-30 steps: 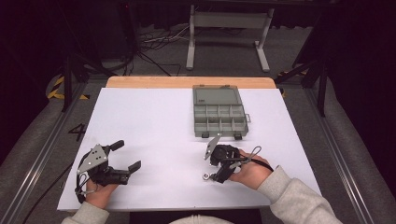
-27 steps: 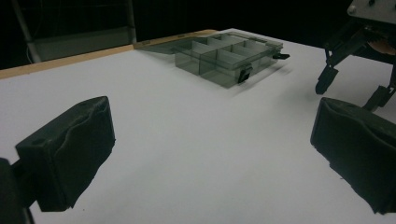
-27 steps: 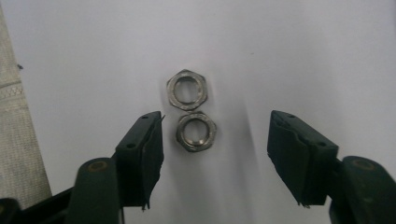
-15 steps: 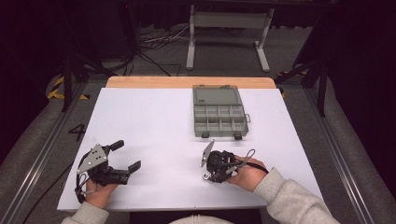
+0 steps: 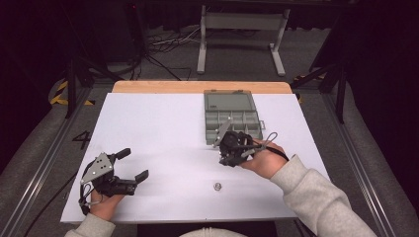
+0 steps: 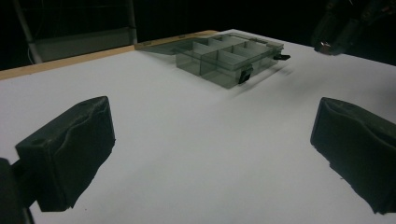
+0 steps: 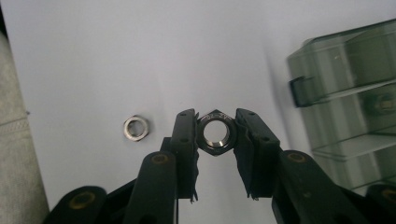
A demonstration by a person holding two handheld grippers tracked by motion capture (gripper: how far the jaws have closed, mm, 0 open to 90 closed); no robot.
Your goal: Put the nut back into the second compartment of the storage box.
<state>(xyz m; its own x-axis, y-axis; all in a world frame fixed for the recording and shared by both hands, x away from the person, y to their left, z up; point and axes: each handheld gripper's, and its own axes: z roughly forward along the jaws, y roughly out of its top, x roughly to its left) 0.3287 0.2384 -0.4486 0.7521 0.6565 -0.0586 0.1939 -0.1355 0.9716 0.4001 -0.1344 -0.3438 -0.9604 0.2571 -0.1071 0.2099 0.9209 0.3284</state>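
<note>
My right gripper [image 7: 215,135] is shut on a dark steel hex nut [image 7: 215,133], pinched flat-to-flat between its pads and lifted off the white table top [image 5: 163,128]. In the high view this gripper [image 5: 226,159] hovers just in front of the grey compartment box [image 5: 237,123]. A second, silvery nut [image 5: 216,186] [image 7: 136,127] lies loose on the table below and beside it. My left gripper [image 5: 134,164] rests at the near left with its jaws wide apart [image 6: 205,154], nothing between them.
The compartment box [image 6: 224,60] [image 7: 350,93] has its lid folded open toward the far edge. A wooden strip [image 5: 197,87] borders the table's far side. A metal stand [image 5: 242,29] and cables lie on the floor beyond.
The right gripper closed on a nut at the table surface, then rose and moved toward the box. One nut stayed on the table. The left gripper kept still.
</note>
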